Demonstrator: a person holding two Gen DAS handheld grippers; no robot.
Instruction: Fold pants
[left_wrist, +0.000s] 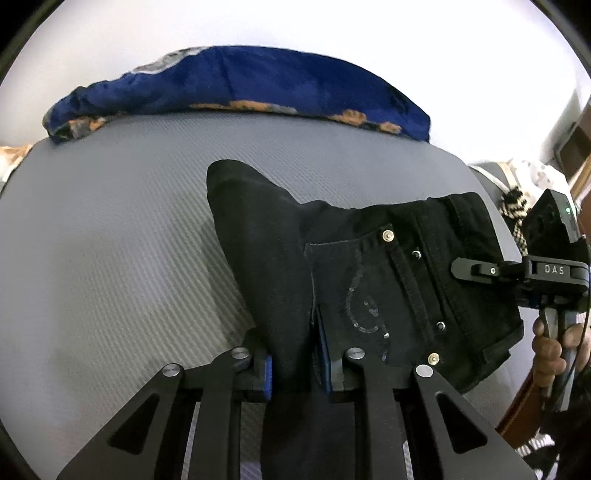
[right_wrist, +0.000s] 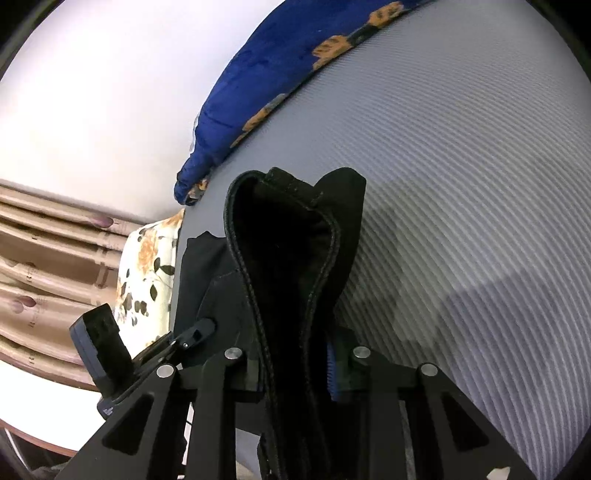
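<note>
Both tongs are clamped on the black pants (left_wrist: 369, 280): left tongs (left_wrist: 295, 365) pinch a fold, right tongs (right_wrist: 295, 365) grip the waistband, pants lifted above the grey bed (left_wrist: 110, 240), near the blue blanket (left_wrist: 240, 81).

pants (left_wrist: 369, 280) on the mattress (left_wrist: 110, 240), blanket (left_wrist: 240, 81) behind them along its far edge

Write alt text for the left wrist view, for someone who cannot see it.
The left gripper has its jaws shut on black pants lifted over a grey bed. The right gripper clamps the waistband; a blue blanket lies behind.
</note>
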